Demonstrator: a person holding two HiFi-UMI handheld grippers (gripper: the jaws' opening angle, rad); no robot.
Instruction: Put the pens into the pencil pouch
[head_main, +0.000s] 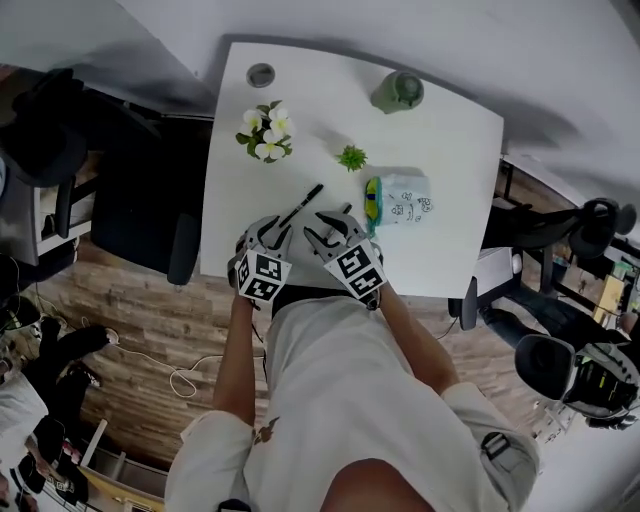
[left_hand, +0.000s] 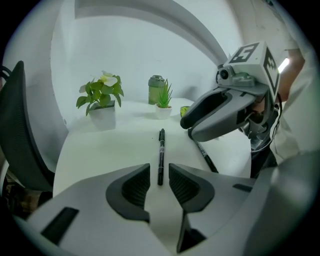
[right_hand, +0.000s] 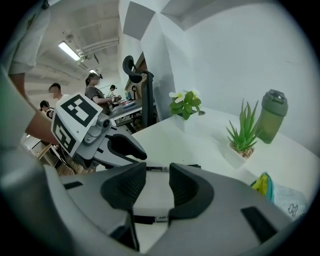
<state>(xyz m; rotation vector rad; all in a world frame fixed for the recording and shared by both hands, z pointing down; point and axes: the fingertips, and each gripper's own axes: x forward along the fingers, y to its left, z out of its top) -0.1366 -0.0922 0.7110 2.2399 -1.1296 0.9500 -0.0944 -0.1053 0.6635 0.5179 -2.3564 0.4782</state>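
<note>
Two black pens lie on the white table (head_main: 440, 150). One pen (head_main: 300, 205) (left_hand: 161, 156) points away from me, and its near end sits in the gap between the pads of my left gripper (head_main: 272, 228) (left_hand: 159, 182), which is open and not pressing on it. The second pen (left_hand: 206, 157) (right_hand: 150, 219) lies crosswise under my right gripper (head_main: 325, 232) (right_hand: 157, 185), whose jaws stand open above it. The pencil pouch (head_main: 398, 200) (right_hand: 280, 197), white with a yellow and blue end, lies to the right of both grippers.
A white pot of flowers (head_main: 266, 133), a small green plant (head_main: 351, 157) and a green bottle (head_main: 398, 92) stand further back on the table. A black chair (head_main: 140, 200) is at the table's left side. Both grippers are near the front edge.
</note>
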